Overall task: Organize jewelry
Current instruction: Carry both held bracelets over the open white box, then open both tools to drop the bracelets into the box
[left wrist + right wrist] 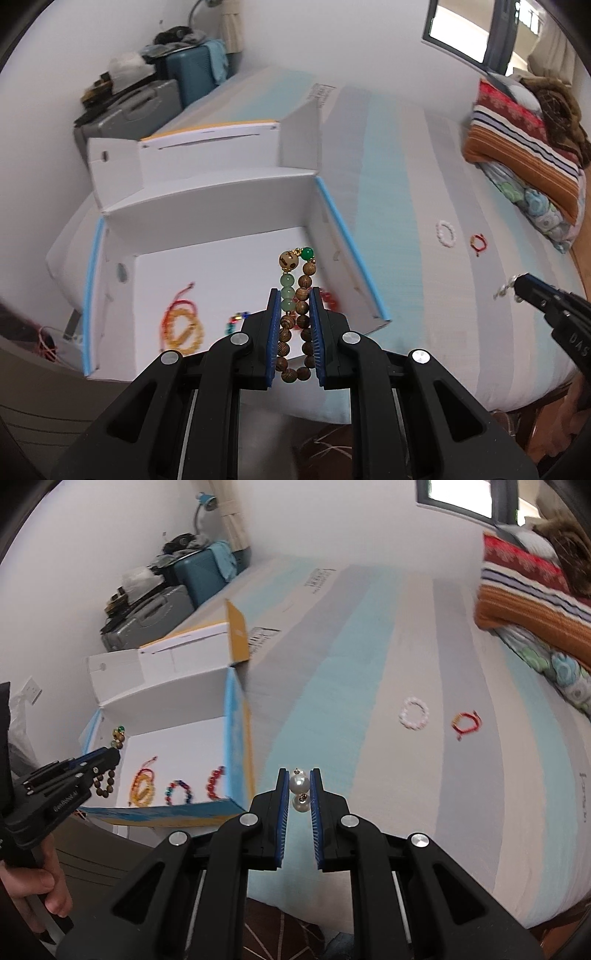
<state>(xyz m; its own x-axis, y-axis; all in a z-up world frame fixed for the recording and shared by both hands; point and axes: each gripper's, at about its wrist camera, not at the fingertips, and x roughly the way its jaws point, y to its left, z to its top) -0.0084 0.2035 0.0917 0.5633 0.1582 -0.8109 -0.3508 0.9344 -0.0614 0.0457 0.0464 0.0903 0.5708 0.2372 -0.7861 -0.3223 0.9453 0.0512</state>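
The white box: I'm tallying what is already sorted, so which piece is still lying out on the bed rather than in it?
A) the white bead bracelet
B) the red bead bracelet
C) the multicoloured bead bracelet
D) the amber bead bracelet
A: the white bead bracelet lies on the striped bed cover next to a small red cord bracelet, well clear of the white box, while the other three lie on the box floor.

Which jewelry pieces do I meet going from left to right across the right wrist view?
Wooden bracelet → orange bracelet → multicolor bracelet → red beads → pearl earrings → white bracelet → red bracelet.
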